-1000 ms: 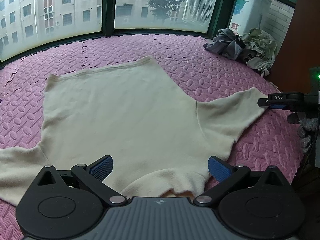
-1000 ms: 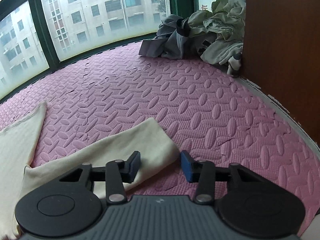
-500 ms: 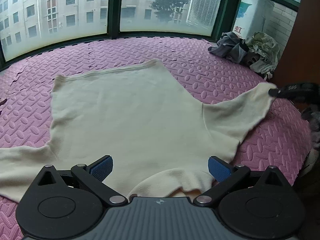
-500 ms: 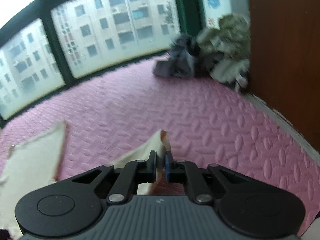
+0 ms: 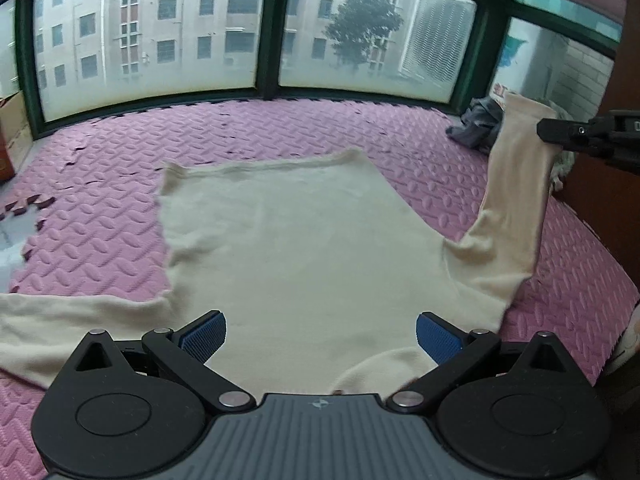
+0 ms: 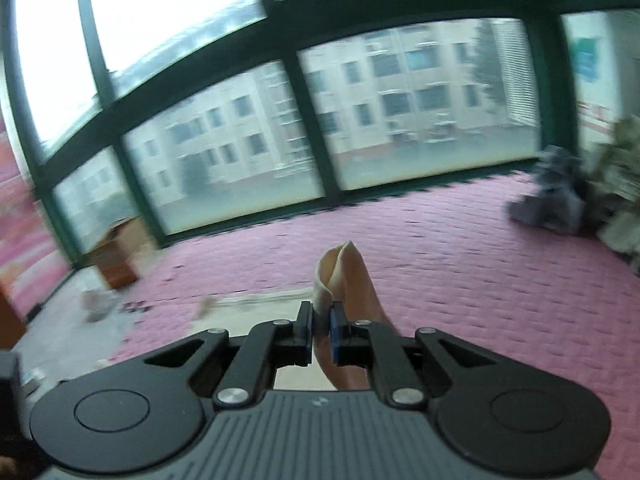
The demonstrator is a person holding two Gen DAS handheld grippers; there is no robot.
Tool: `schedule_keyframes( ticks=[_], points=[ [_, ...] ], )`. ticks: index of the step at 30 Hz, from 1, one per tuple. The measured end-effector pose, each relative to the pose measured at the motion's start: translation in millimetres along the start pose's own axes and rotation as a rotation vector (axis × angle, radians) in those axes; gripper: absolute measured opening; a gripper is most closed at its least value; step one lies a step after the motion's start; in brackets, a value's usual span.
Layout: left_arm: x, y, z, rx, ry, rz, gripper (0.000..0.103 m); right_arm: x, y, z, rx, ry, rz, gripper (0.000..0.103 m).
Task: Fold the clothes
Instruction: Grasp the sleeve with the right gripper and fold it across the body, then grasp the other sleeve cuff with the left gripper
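A: Which way is the cream sweater [image 5: 312, 248] lying?

B: In the left wrist view it is lying flat on the pink foam floor mat [image 5: 100, 216], filling the centre of the frame. Its body is running from the neckline at the bottom centre up to the straight hem in the upper middle. One sleeve is stretching out to the lower left edge; the other sleeve [image 5: 516, 184] is rising off the mat toward the upper right.

A: Any containers?

B: A cardboard box [image 6: 116, 256] is sitting at the left of the right wrist view, by the window; I cannot tell what is in it. A pile of other clothes [image 6: 560, 196] is lying loose on the mat at the right edge.

A: And the fingers?

B: The left gripper [image 5: 320, 334] is hovering over the neckline with its fingers spread wide, gripping nothing. The right gripper [image 6: 320, 330] is pinching the sleeve's cuff, its fingers nearly touching with only the fabric between them, the cuff's end sticking up above them.
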State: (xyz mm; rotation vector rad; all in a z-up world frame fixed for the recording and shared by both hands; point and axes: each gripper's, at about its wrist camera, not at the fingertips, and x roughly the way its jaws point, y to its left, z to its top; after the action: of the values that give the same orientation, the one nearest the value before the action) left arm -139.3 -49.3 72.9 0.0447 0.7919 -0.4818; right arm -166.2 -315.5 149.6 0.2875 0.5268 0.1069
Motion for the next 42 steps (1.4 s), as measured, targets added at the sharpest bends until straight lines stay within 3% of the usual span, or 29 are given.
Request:
schedule_keyframes(
  ticks=[13,23,27,33,36,38,42],
  points=[
    [-12.2,42.9,-12.6,-0.112,-0.017,0.04,0.103,70.9,87.1,-27.1,-0.113,0.146,0.14,0.007],
    [-6.9,48.2,-15.2,-0.135,-0.006,0.038,0.103,92.1,91.0,-52.1,-0.093,0.229,0.206,0.014],
    [-2.9,42.1,-11.9,-0.114,-0.008,0.027,0.103,79.8,72.8,-47.0,-0.125,0.212,0.163,0.014],
    [6.8,28.9,-4.5,-0.078,-0.009,-0.018,0.1,51.5,18.3,-46.1,-0.145,0.216,0.002,0.017],
    [17.6,19.3,-1.8,-0.049,0.013,-0.035,0.094,38.8,-6.2,-54.0,-0.133,0.24,-0.055,0.024],
    [24.7,14.5,-0.8,-0.037,0.026,-0.033,0.093,31.1,-16.9,-62.4,-0.137,0.253,-0.086,0.024],
    [38.1,11.5,0.3,-0.034,0.053,-0.019,0.093,22.1,-25.3,-79.3,-0.159,0.283,-0.105,0.035]
  ],
)
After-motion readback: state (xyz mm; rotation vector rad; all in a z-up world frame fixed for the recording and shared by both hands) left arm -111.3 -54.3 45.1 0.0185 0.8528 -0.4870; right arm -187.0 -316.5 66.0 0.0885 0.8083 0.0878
